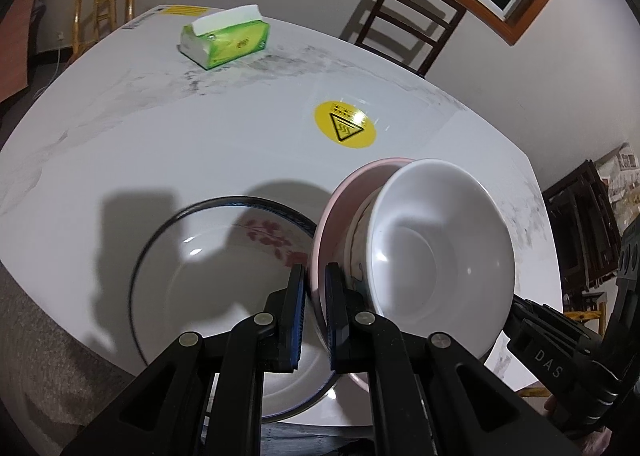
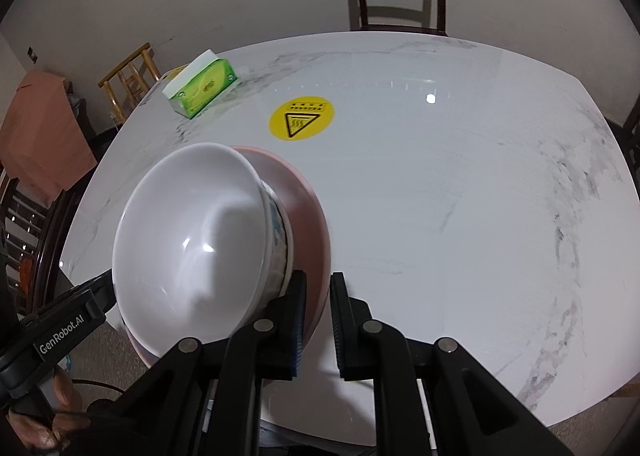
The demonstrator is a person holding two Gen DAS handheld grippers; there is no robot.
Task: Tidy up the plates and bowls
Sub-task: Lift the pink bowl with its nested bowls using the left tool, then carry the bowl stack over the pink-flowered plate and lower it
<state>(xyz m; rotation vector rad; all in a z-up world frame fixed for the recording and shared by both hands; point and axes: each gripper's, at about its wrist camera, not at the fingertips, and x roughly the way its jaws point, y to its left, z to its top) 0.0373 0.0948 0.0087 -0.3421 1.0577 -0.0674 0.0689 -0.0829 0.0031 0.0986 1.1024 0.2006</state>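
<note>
The pink plate [image 1: 340, 199], carrying stacked bowls [image 1: 436, 252], is clamped by both grippers [image 1: 314, 320] [image 2: 318, 326] at the table's [image 1: 200, 143] near edge; lowering into the large bowl [image 1: 208, 264] is judged next.

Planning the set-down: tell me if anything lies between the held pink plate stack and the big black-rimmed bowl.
Nothing visible. The pink plate, carrying the white bowl, hangs directly beside the black-rimmed bowl, whose inside looks bare.

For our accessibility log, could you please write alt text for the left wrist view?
The left gripper pinches the rim of a tilted pink plate carrying a white bowl, above a large black-rimmed bowl on the marble table.
</note>
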